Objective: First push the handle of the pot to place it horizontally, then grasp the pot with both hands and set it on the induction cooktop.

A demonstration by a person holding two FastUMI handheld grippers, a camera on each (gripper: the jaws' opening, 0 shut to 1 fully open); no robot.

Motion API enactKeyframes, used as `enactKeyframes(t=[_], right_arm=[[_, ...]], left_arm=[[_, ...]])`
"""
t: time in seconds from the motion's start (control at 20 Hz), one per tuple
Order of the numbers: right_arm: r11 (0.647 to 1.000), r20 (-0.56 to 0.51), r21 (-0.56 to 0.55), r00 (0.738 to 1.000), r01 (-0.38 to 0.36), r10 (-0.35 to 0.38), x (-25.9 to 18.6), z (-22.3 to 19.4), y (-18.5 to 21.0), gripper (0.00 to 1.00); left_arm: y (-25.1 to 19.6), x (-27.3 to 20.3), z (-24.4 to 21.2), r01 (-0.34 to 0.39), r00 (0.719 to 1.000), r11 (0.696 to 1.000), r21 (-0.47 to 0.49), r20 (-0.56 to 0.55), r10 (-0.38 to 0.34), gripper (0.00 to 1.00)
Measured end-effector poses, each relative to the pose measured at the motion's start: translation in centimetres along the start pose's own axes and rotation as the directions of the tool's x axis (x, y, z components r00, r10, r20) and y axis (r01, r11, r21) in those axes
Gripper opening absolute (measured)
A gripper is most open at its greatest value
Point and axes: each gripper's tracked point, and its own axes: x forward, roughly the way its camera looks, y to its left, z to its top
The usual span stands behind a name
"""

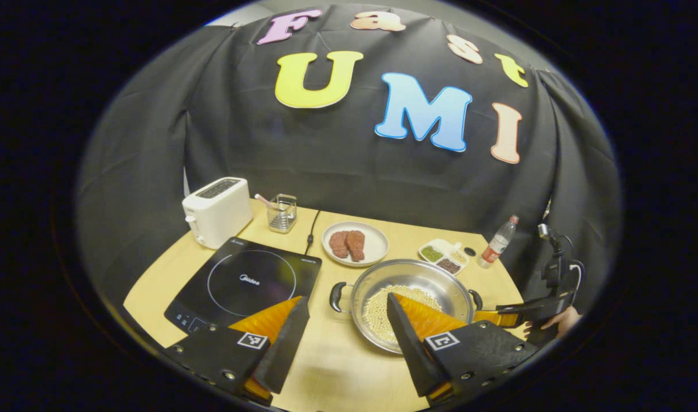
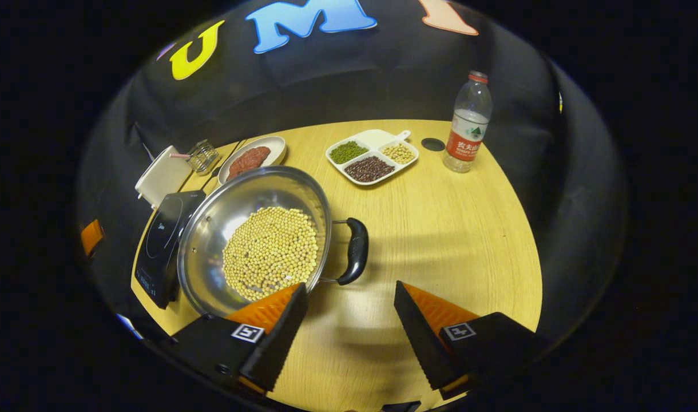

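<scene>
Hovering: both tongs above the bench (image 2: 440,229), nothing gripped.
Left tongs (image 1: 343,317): released, jaws wide apart; one finger lies in front of the cooktop's near corner, the other in front of the pot's near rim. Contact cannot be told.
Right tongs (image 2: 349,303): released, jaws wide apart; one finger overlaps the pot's near rim, the other over bare wood. Seen also from the left gripper view (image 1: 500,316), by the pot's far-side handle, a hand (image 1: 563,320) behind it.
Pot (image 2: 257,229): steel, on the bench just beside the induction cooktop (image 1: 249,280), not on it. Pale beans (image 2: 272,252) cover its bottom.
Handles: two black loops, one toward the cooktop (image 1: 337,296), one on the opposite side (image 2: 355,250).
Behind pot: plate of red meat (image 1: 355,243), divided dish of beans (image 2: 372,155).
Far edge: white toaster (image 1: 216,210), wire basket (image 1: 282,213), water bottle (image 2: 468,123), small dark disc (image 2: 433,144).
</scene>
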Motion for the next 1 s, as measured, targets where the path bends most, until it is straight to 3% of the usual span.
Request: enactKeyframes(t=[0.35,0.55,0.7,0.75,0.95,1.0], right_arm=[[0.998,0.05,0.052,0.998,-0.034,0.031,-2.7,3.2,1.4,0.98],[0.992,0.024,0.124,0.999,-0.034,0.031,-1.2,4.0,1.2,0.98],[0.991,0.017,0.132,0.999,-0.029,0.027,0.4,4.2,0.8,0.98],[0.991,0.012,0.13,1.0,-0.025,0.023,0.9,4.1,0.8,0.98],[0.993,-0.011,0.113,1.0,-0.021,0.022,3.5,3.9,0.4,0.98],[0.994,-0.017,0.11,0.999,-0.025,0.027,4.1,3.8,0.5,0.98]], left_arm=[[0.3,6.8,-0.4,0.095,0.99,0.995,0.009,-0.103,-0.093,0.82],[0.1,10.0,-2.2,0.153,0.973,0.988,0.014,-0.175,-0.148,0.84],[1.3,12.6,-4.4,0.145,0.964,0.989,0.037,-0.229,-0.133,0.81],[1.4,13.4,-5.1,0.151,0.96,0.988,0.028,-0.242,-0.14,0.85],[1.7,16.1,-7.6,0.164,0.945,0.986,-0.023,-0.283,-0.164,0.82],[1.5,16.6,-8.0,0.168,0.941,0.984,-0.054,-0.287,-0.177,0.85]])
